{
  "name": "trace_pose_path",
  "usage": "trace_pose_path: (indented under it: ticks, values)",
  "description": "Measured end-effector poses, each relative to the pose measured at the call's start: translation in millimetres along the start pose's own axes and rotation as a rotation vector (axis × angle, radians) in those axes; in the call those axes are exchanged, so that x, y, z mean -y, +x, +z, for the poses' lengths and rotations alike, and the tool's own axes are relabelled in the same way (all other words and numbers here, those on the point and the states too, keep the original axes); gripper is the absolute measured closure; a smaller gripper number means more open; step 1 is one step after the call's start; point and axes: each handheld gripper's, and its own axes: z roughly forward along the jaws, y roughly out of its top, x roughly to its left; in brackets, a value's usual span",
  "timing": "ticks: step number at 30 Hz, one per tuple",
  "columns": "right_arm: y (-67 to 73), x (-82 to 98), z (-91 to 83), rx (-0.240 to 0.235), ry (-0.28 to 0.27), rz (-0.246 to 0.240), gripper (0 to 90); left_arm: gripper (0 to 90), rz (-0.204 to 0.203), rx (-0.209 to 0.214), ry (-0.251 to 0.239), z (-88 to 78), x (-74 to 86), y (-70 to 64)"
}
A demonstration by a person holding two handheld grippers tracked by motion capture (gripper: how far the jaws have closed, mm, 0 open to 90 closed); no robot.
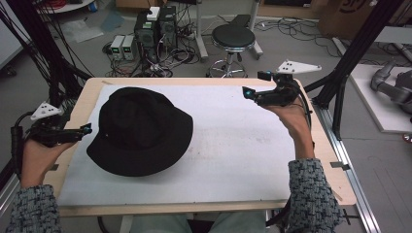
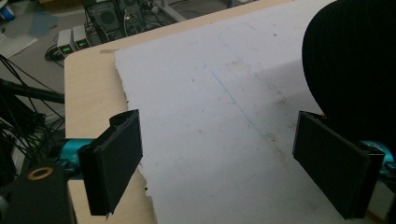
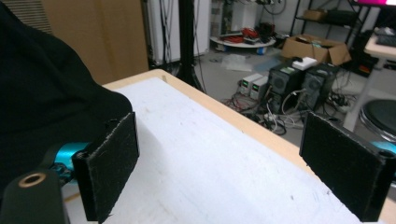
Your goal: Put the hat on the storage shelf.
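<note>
A black brimmed hat (image 1: pixel 138 131) lies crown up on the left half of the white sheet (image 1: pixel 233 145). My left gripper (image 1: pixel 86 129) is held just left of the hat's brim, pointing at it, jaws wide open with nothing between them. In the left gripper view the hat (image 2: pixel 355 65) bulges in at the right, close to the right pad (image 2: pixel 331 161). My right gripper (image 1: pixel 248 92) hovers open near the table's far right, pointing left, well apart from the hat. The right gripper view has the hat (image 3: pixel 42 102) at the left beyond its open jaws.
The wooden table (image 1: pixel 335 160) carries the white sheet. Behind it on the floor stand a black stool (image 1: pixel 233 39), computer boxes (image 1: pixel 155 29) and cables. A black frame post (image 1: pixel 354 53) rises at the right, and cables hang at the left edge.
</note>
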Motion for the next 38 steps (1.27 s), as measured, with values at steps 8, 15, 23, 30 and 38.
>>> trace_pose_path:
  ticks: [8,15,23,30,38]
  values:
    - [-6.7,27.3,-10.0,0.026,-0.010,0.046,11.9,16.2,-0.002,-0.002,-0.002,-0.5,0.2,0.4]
    - [-7.7,56.2,-12.7,0.038,0.003,0.091,11.9,16.2,-0.001,-0.002,-0.005,-1.4,0.0,0.2]
    - [-9.8,85.0,-13.6,0.038,0.019,0.137,11.9,16.2,0.000,-0.003,-0.003,-1.0,0.2,0.5]
    - [-9.1,85.4,-14.7,0.043,0.006,0.135,11.9,16.2,0.003,-0.002,-0.003,-1.0,-0.4,-0.4]
    - [-9.3,87.1,-16.7,0.048,0.008,0.142,11.9,16.2,0.001,-0.002,-0.006,-1.3,0.1,-0.2]
